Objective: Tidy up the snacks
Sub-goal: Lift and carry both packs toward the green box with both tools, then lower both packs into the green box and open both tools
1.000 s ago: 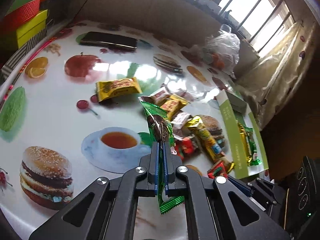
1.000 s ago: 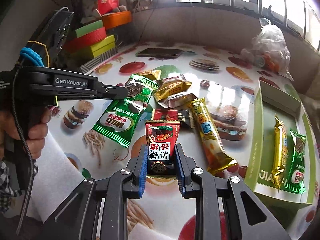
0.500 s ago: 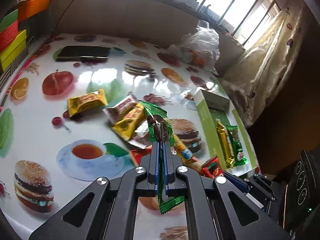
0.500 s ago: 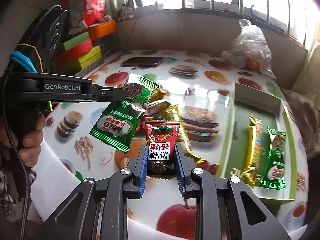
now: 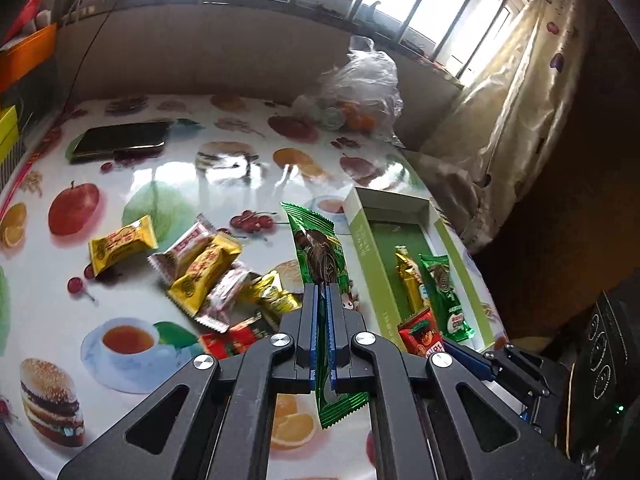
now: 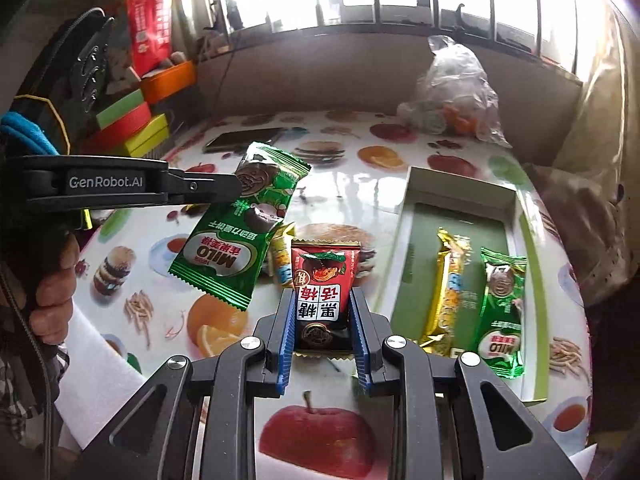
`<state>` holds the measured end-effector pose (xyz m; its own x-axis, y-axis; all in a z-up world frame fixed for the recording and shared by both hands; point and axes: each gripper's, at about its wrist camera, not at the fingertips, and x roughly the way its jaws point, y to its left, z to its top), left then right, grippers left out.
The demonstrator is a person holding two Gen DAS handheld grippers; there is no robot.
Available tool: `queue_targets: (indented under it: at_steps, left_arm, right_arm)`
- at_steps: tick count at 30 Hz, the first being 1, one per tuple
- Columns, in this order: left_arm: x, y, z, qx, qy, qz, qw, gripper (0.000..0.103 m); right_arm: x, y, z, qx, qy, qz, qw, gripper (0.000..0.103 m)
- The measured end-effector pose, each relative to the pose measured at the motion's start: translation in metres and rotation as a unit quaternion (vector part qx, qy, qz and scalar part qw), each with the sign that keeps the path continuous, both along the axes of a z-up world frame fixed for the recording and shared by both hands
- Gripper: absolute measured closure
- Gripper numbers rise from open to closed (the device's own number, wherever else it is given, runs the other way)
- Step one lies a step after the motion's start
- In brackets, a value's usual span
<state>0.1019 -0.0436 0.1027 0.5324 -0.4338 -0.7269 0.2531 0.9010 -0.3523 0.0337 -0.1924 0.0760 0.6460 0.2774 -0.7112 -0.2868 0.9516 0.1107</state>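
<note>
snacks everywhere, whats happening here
A person is sorting snacks with two tools. The left hand-held gripper is shut on a green Milo packet, held in the air. The right hand-held gripper clamps a red plum packet. The green box on the table's right holds a gold bar and another Milo. More snacks lie loose on the table.

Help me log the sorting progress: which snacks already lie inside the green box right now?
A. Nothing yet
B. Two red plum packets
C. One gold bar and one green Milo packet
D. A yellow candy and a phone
C: in the right wrist view the green box holds a gold bar and a green Milo packet lying side by side.
</note>
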Motion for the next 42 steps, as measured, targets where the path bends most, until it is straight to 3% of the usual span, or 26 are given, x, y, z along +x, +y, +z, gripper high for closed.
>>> queue_targets:
  at_steps: [25, 42]
  left_arm:
    - [0.031, -0.092, 0.008, -0.013, -0.017, -0.073, 0.9971, 0.1]
    - [0.052, -0.142, -0.028, -0.009, 0.012, -0.108, 0.994, 0.1]
  right_arm:
    - [0.016, -0.077, -0.001, -0.009, 0.003, -0.086, 0.996, 0.078]
    - [0.034, -0.115, -0.027, -0.037, 0.036, -0.158, 0.986, 0.078]
